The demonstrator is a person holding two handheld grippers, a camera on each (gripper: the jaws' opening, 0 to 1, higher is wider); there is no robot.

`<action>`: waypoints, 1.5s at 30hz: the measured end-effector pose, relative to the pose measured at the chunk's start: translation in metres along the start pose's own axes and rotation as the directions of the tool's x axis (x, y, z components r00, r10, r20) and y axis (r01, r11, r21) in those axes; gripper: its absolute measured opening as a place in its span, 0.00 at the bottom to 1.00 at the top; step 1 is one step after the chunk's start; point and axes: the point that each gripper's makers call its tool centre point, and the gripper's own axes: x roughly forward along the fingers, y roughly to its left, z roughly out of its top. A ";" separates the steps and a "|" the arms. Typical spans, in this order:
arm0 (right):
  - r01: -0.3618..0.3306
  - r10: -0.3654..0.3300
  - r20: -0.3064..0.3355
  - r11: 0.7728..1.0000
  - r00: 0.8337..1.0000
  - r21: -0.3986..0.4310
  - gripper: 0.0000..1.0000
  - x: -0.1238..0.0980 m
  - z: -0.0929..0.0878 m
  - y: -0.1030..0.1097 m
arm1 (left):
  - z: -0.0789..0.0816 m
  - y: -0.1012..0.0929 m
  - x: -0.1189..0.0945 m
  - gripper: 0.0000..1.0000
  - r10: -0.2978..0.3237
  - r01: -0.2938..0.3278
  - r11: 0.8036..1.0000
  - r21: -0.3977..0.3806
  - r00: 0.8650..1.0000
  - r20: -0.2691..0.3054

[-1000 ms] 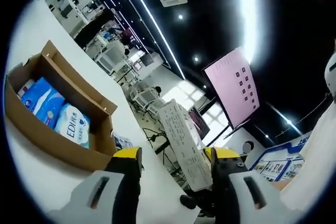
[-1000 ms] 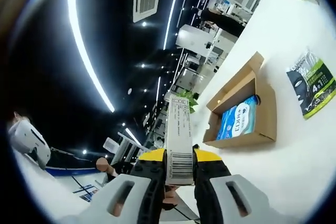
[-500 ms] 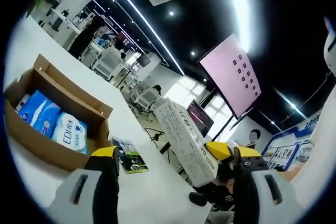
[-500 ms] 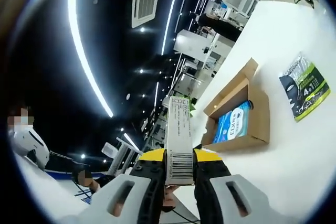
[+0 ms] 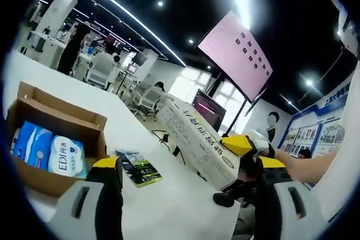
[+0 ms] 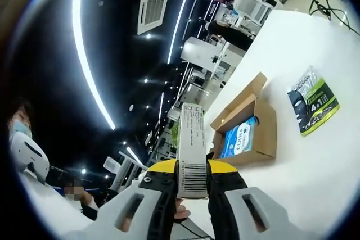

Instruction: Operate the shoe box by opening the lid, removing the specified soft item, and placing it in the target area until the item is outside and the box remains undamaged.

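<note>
Left gripper view low over the white table (image 5: 169,206), looking across it into the office, right gripper view raised and rolled, farther back, both sharing the open shoe box (image 5: 53,139) (image 6: 247,125), green packet (image 5: 138,167) (image 6: 313,105), tabletop.

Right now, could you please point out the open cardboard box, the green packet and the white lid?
cardboard box (image 5: 73,117): left gripper view, far wall.
green packet (image 6: 313,107): right gripper view, front face.
white lid (image 6: 191,150): right gripper view, labelled edge.

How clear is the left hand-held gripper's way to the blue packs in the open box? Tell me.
Probably clear. The left hand-held gripper is open and holds nothing, the cardboard box has no lid on it, and the blue packs lie uncovered. The right hand-held gripper holds the white lid off to the side.
</note>
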 end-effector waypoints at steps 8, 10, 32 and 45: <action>0.073 -0.073 -0.022 0.997 0.997 -0.017 0.15 -0.005 0.003 -0.019 | -0.005 0.011 -0.003 0.99 0.057 -0.056 0.997 0.048 0.998 -0.017; 0.129 -0.129 0.003 0.991 0.992 -0.028 0.15 -0.013 0.014 -0.034 | -0.005 0.016 -0.006 0.99 0.076 -0.075 0.996 0.046 0.997 -0.019; 0.503 -0.490 0.125 0.856 0.863 -0.119 0.16 -0.057 0.068 -0.136 | -0.008 0.036 -0.034 0.99 0.197 -0.195 0.978 0.078 0.980 -0.014; 0.656 -0.636 0.159 0.722 0.755 -0.220 0.15 -0.068 0.094 -0.173 | -0.010 0.040 -0.035 0.99 0.187 -0.185 0.980 0.069 0.982 -0.031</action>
